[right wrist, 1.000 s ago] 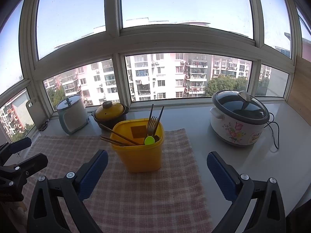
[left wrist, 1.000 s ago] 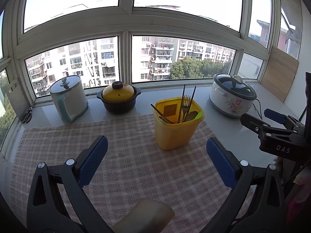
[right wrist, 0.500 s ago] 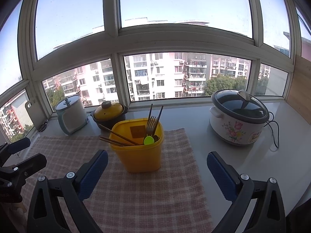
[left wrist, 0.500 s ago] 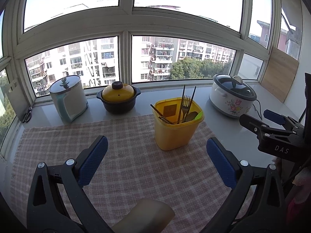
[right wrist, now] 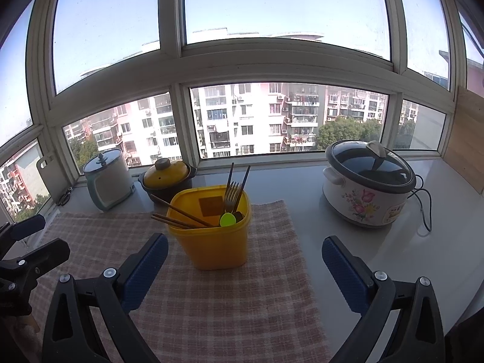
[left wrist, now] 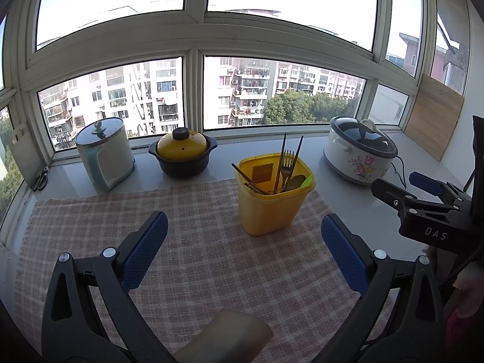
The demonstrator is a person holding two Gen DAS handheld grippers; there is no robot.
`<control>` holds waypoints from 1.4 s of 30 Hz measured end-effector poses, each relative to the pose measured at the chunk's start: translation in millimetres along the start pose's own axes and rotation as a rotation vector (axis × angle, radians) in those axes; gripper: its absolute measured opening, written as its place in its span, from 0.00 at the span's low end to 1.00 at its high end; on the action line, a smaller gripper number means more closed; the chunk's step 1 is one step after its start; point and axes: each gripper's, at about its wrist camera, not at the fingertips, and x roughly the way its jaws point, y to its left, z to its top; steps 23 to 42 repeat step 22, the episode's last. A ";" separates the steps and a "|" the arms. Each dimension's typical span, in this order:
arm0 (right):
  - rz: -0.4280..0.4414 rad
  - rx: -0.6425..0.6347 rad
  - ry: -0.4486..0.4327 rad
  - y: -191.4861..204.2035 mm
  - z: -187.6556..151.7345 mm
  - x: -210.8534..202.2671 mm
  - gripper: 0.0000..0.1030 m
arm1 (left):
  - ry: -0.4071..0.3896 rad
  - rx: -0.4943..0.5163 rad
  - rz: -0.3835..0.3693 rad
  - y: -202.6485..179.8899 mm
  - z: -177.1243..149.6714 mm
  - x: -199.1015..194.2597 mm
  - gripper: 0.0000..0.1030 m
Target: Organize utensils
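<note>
- The left hand-held gripper (left wrist: 242, 251) is hovering above the checked cloth (left wrist: 196, 242) with its blue-padded fingers (left wrist: 145, 251) spread wide apart and nothing between them.
- The right hand-held gripper (right wrist: 245, 275) is likewise gaping over the near part of the cloth, gripping nothing; its black frame is also showing at the right edge of the left wrist view.
- The yellow container (right wrist: 211, 230) is standing upright on the cloth, just beyond both pairs of fingers and touching neither.
- Inside it, a fork (right wrist: 231, 195) and dark chopsticks (right wrist: 178, 216) are leaning against the rim, with a green spoon (right wrist: 227, 219) tucked beside the fork.
- On the grey surface (right wrist: 302, 187) behind, a yellow-lidded pot (left wrist: 183, 151) is sitting next to a pale kettle (left wrist: 104, 151), well apart from a floral rice cooker (right wrist: 367, 181) on the right.
- Scissors (left wrist: 40, 178) are lying near the left window corner.
</note>
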 end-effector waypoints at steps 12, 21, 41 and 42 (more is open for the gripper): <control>0.000 0.002 0.003 -0.7 -0.3 0.0 1.00 | 0.001 -0.001 0.000 -0.8 -0.1 -0.4 1.00; -0.002 0.002 0.008 -1.3 -1.6 0.2 1.00 | -0.037 0.014 0.035 -6.4 -3.2 -3.5 1.00; -0.002 0.003 0.010 -1.8 -1.9 0.4 1.00 | -0.036 0.017 0.036 -7.7 -3.7 -3.0 1.00; -0.002 0.003 0.010 -1.8 -1.9 0.4 1.00 | -0.036 0.017 0.036 -7.7 -3.7 -3.0 1.00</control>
